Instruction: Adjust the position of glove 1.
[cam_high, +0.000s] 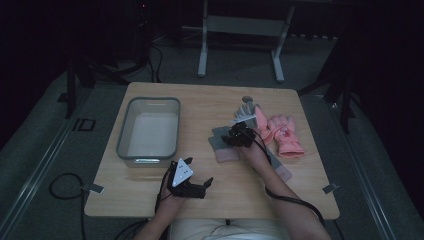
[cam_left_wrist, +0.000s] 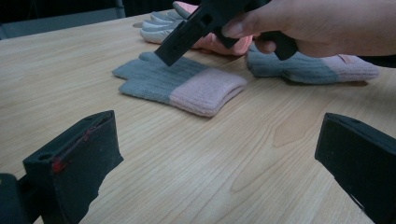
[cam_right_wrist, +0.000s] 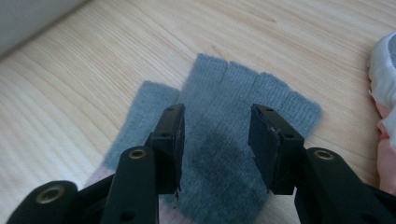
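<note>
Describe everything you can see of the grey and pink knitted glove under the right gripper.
The grey knitted glove lies flat on the wooden table, fingers and thumb spread, with a pink ribbed cuff. It looks soft and woolly. The right gripper hangs just over its palm, jaws apart, not yet pinching it.

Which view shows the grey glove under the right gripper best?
The left gripper view: the whole grey glove, pink cuff included. The right gripper view shows its fingers and palm up close; in the high view it is small and partly covered.
</note>
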